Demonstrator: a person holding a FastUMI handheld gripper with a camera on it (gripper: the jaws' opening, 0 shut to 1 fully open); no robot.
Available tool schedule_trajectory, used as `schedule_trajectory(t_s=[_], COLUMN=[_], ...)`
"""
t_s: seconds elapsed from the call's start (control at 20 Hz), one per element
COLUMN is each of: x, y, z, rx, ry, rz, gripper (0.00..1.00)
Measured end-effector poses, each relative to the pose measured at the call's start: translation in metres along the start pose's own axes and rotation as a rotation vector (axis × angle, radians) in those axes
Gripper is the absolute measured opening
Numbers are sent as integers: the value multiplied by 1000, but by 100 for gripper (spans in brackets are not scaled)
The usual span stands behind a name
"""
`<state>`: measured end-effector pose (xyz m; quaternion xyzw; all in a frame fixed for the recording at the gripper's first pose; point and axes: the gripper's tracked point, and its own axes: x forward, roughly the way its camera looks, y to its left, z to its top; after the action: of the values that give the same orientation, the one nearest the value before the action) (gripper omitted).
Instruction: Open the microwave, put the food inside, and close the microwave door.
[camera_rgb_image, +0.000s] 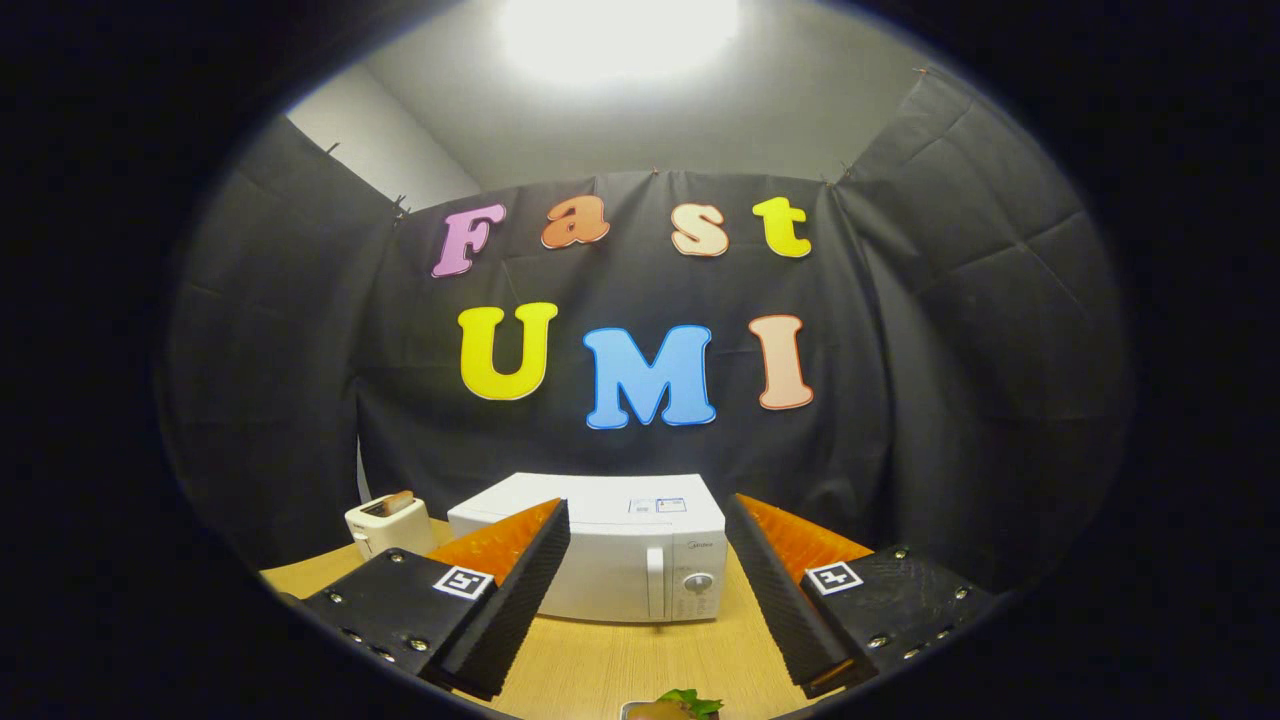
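Gripper (648, 560) fingers spread wide, holding nothing. White microwave (600, 545) sits beyond fingers on wooden table (600, 665), door closed. Toaster (388, 522) with bread slice stands just beside microwave. Food dish with green leaf (680, 706) lies close below, between fingers.

Toaster (388, 524): pale, compact, standing on the far left part of the table, near the black cloth wall; a slice of browned bread stands up out of its top slot.

Table (600, 665): light wood-grain top, running from the near foreground back to the cloth wall.

Cloth wall (900, 400): black, creased, pinned up along its top edge, enclosing the far and both side limits.

Ceiling light (615, 35): bright, overhead, glaring white.
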<state>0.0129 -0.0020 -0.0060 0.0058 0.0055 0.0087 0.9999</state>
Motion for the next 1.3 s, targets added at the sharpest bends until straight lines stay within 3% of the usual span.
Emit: schedule_trajectory(t_s=[0.55, 1.3], x=[16, 108], y=[1, 7], z=[-19, -74], rx=[-14, -20], ry=[32, 100], rz=[14, 38], gripper=[98, 98])
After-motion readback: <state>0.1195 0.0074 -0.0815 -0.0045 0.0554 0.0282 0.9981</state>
